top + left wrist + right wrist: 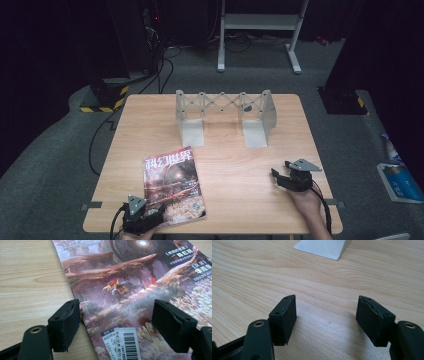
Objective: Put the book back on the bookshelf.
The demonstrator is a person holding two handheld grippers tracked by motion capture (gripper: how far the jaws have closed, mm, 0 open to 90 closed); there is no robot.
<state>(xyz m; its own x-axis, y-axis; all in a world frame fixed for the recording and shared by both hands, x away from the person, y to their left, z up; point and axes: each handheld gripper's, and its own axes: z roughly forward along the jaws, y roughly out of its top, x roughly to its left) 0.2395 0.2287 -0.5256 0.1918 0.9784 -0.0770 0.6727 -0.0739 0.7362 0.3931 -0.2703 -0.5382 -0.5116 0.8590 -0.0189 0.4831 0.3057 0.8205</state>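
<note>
High view. Dark room, grey carpet, cables trailing on the floor behind; a pale wooden counter [230, 150] is sitting mid-frame. A grey expanding rack [225, 112] is standing upright along the far edge, its two flat feet pointing toward the person. A magazine [172, 185] is lying flat, cover up, on the near-left part of the counter, slightly skewed, its bottom edge close to the near rim. The left hand-held gripper [150, 214] is resting at the magazine's near-left corner, grey three-cornered plate on top, cable looping off the edge. The right hand-held gripper [281, 172] is sitting on the near-right side over bare wood, well apart from the magazine, pointing leftward, a hand gripping it from below.

Left gripper view. The left hand-held gripper [116, 317] is holding its jaws spread wide. One jaw is lining up at the magazine's [135, 277] spine edge, the other is standing over the cover art. A white barcode label [127, 342] is showing between them. Whether the pads are touching the paper cannot be told; nothing is being pinched.

Right gripper view. The right hand-held gripper [327, 317] is also standing spread, jaws wide apart, bare counter [262, 277] grain between them. One foot of the rack [324, 247] is showing at the top edge, well ahead.
</note>
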